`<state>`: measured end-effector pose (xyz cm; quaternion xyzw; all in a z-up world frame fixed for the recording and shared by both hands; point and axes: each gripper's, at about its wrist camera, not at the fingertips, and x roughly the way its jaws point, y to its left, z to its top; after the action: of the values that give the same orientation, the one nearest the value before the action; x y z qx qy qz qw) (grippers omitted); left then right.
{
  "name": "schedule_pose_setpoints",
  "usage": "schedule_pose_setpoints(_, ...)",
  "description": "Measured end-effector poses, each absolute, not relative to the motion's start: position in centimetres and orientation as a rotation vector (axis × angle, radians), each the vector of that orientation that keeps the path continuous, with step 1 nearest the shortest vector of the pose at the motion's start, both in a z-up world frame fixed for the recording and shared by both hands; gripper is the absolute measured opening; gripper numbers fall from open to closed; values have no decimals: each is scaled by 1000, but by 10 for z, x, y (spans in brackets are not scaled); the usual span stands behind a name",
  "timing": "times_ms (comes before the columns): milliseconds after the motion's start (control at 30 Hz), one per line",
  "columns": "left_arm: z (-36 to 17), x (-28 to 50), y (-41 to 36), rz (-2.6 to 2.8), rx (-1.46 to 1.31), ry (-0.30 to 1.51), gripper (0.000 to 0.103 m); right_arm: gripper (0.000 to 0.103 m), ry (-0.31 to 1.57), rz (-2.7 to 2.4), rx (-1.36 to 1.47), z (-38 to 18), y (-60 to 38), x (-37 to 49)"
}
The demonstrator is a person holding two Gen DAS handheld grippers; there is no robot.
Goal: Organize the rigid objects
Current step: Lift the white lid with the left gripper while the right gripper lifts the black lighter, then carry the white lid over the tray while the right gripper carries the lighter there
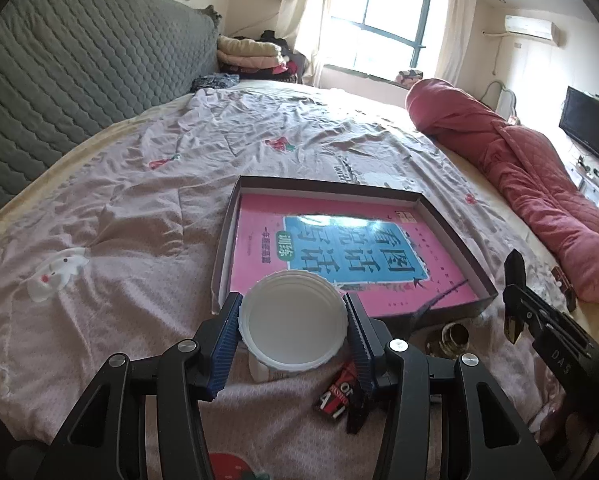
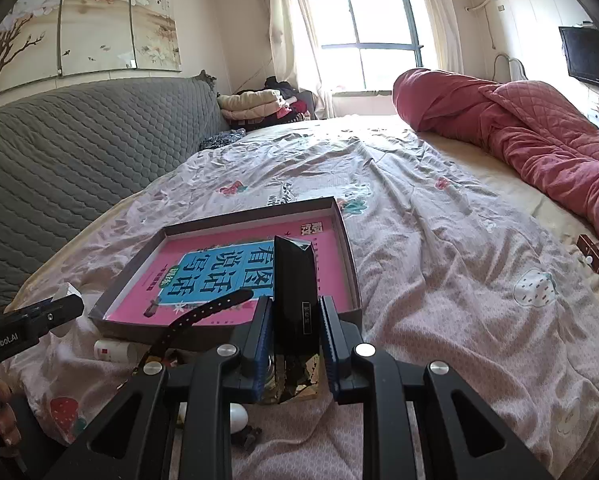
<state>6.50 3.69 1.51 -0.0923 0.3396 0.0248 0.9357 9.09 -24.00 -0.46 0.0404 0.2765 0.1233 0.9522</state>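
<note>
A round plastic lid (image 1: pixel 295 322) was plain white. The shallow cardboard tray (image 1: pixel 451 232) had dark brown walls, and the glossy book (image 1: pixel 267 236) in it was pink with a blue panel of black characters. The wrinkled bedsheet (image 1: pixel 139 208) was pale pink with strawberry prints. A tall glossy box (image 2: pixel 295 292) was black.

Bed (image 1: pixel 139 208) open left & beyond tray (image 1: pixel 227 232); red quilt (image 1: pixel 539 184) blocks right.

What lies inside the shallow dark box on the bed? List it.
Inside the shallow dark cardboard box lies a pink book with a blue title panel, flat, filling the bottom. A dark strap end drapes over the near edge. Anything beneath the book is hidden.
</note>
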Motion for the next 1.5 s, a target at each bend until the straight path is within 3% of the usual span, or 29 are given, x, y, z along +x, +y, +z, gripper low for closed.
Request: schedule_pose_setpoints(1500,-9,141,46,93,-170,755,51,24,581,280,71,-29,-236,170)
